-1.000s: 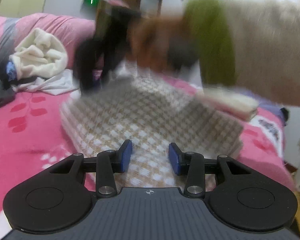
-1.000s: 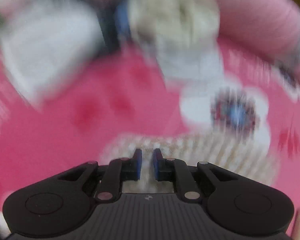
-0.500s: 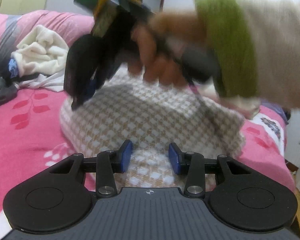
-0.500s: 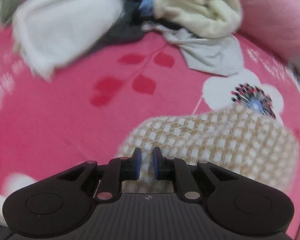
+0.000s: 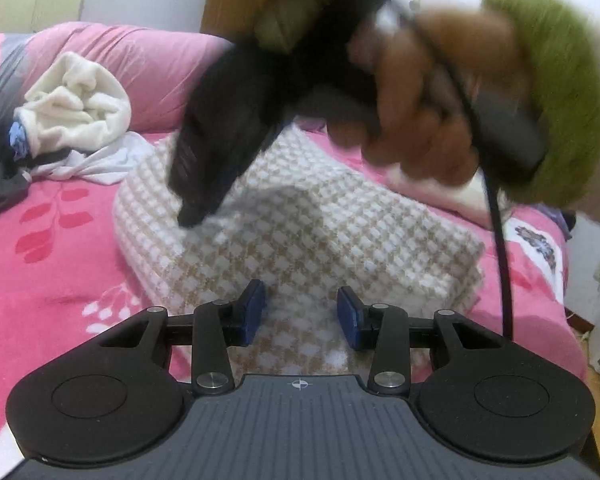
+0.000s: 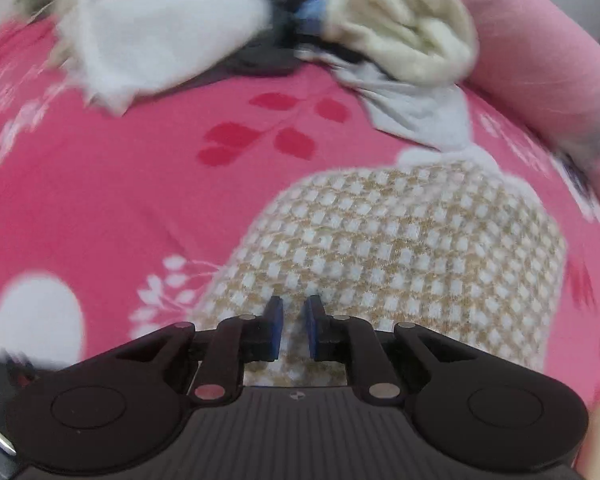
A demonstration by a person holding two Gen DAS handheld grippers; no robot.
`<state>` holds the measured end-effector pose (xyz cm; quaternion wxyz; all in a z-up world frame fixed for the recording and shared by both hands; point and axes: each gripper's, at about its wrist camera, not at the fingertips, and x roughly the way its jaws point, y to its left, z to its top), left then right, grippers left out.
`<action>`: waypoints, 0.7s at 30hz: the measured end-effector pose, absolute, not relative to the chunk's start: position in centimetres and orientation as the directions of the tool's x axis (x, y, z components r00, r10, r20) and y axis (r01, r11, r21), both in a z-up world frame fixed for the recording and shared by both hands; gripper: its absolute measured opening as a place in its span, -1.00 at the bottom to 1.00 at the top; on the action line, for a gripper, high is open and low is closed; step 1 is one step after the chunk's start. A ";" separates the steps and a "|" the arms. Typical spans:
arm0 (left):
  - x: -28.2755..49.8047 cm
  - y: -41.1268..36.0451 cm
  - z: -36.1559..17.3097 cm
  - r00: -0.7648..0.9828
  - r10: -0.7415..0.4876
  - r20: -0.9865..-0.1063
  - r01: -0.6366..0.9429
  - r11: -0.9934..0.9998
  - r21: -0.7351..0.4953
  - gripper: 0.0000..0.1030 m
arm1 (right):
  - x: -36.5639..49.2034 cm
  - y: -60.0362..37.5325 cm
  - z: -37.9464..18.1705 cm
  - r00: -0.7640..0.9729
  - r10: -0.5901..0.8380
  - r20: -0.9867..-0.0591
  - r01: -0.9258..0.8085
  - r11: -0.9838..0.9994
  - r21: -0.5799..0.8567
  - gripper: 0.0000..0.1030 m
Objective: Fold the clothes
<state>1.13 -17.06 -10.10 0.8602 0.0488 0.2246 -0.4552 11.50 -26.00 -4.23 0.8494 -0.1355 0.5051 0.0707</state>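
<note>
Folding underway: a checked knit garment (image 5: 300,232) is lying in a folded bundle on the pink floral bed (image 5: 52,248).
Left gripper (image 5: 301,312): its fingers are standing spread and empty, the bundle's near edge sitting just beyond them at 12 o'clock.
Right gripper (image 6: 291,328): its fingers are standing nearly together with a slim gap; whether they are pinching the knit's edge, I cannot tell.
Long axis: the bundle is running from 10 o'clock toward 4 o'clock in the left wrist view.
Nearer tool: the right gripper is sitting right at the bundle's 10 o'clock end, so it looks nearer.
Beyond: unfolded clothes (image 5: 76,100) are waiting at 10 o'clock.
</note>
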 end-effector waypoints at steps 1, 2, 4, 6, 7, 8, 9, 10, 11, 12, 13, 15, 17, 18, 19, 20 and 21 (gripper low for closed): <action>1.1 -17.1 -10.1 0.487 -0.758 -0.433 0.806 0.582 -0.113 -0.23 | 11.0 -26.0 -3.2 0.492 -0.011 -0.871 -0.255 0.954 -0.156 -0.77; 1.1 -17.1 -10.1 0.488 -0.757 -0.435 0.805 0.582 -0.111 -0.23 | 10.3 -26.0 -2.0 0.520 -0.002 -0.854 -0.258 0.953 -0.159 -0.77; 1.2 -17.1 -10.1 0.489 -0.755 -0.438 0.805 0.584 -0.108 -0.23 | 8.9 -27.0 0.0 0.561 0.039 -0.827 -0.253 0.959 -0.127 -0.77; 0.9 -17.2 -10.1 0.492 -0.751 -0.440 0.805 0.585 -0.099 -0.23 | 8.4 -28.4 -0.6 0.558 0.018 -0.830 -0.227 0.965 -0.131 -0.77; 0.9 -17.4 -10.1 0.495 -0.748 -0.443 0.804 0.587 -0.091 -0.23 | 8.4 -29.2 -2.5 0.538 -0.003 -0.843 -0.214 0.967 -0.140 -0.78; 0.8 -17.5 -10.0 0.495 -0.746 -0.446 0.805 0.586 -0.086 -0.23 | 8.6 -30.1 -5.4 0.507 -0.023 -0.862 -0.205 0.968 -0.146 -0.79; 0.7 -17.6 -10.0 0.495 -0.744 -0.450 0.807 0.586 -0.081 -0.23 | 8.5 -30.7 -7.0 0.505 -0.025 -0.862 -0.201 0.969 -0.146 -0.79; 0.6 -17.7 -10.0 0.495 -0.742 -0.453 0.808 0.585 -0.075 -0.23 | 8.4 -30.9 -6.6 0.514 -0.020 -0.858 -0.184 0.974 -0.133 -0.79; 0.5 -17.8 -10.0 0.494 -0.740 -0.457 0.809 0.584 -0.070 -0.23 | 8.4 -30.9 -5.5 0.508 -0.021 -0.861 -0.152 0.982 -0.114 -0.78; 0.4 -17.9 -10.0 0.498 -0.736 -0.458 0.808 0.586 -0.062 -0.23 | 8.2 -30.8 -4.3 0.509 -0.012 -0.861 -0.135 0.986 -0.093 -0.77; 0.3 -17.9 -10.0 0.503 -0.732 -0.459 0.807 0.588 -0.054 -0.23 | 7.4 -30.8 -2.9 0.535 0.004 -0.845 -0.136 0.987 -0.082 -0.77; 0.3 -17.9 -10.0 0.504 -0.730 -0.461 0.806 0.589 -0.052 -0.23 | 5.4 -31.1 -0.4 0.609 0.027 -0.793 -0.139 0.988 -0.073 -0.77; 0.3 -17.9 -9.9 0.503 -0.728 -0.467 0.805 0.591 -0.055 -0.23 | 3.5 -32.3 0.5 0.643 0.041 -0.765 -0.113 0.993 -0.042 -0.76; 0.3 -18.0 -9.9 0.505 -0.726 -0.468 0.805 0.591 -0.048 -0.23 | 3.0 -32.9 -0.7 0.631 0.027 -0.776 -0.089 0.995 -0.038 -0.75; 0.2 -18.1 -9.9 0.507 -0.723 -0.469 0.805 0.592 -0.042 -0.23 | 2.6 -33.6 -2.6 0.604 0.004 -0.797 -0.060 0.997 -0.041 -0.74; 0.2 -18.2 -9.9 0.501 -0.723 -0.476 0.808 0.588 -0.043 -0.23 | 2.3 -34.3 -5.4 0.571 -0.010 -0.821 -0.035 0.999 -0.037 -0.77; 0.3 -18.3 -10.0 0.494 -0.723 -0.483 0.811 0.584 -0.045 -0.23 | 1.7 -34.8 -7.6 0.582 -0.009 -0.813 -0.026 0.999 -0.030 -0.78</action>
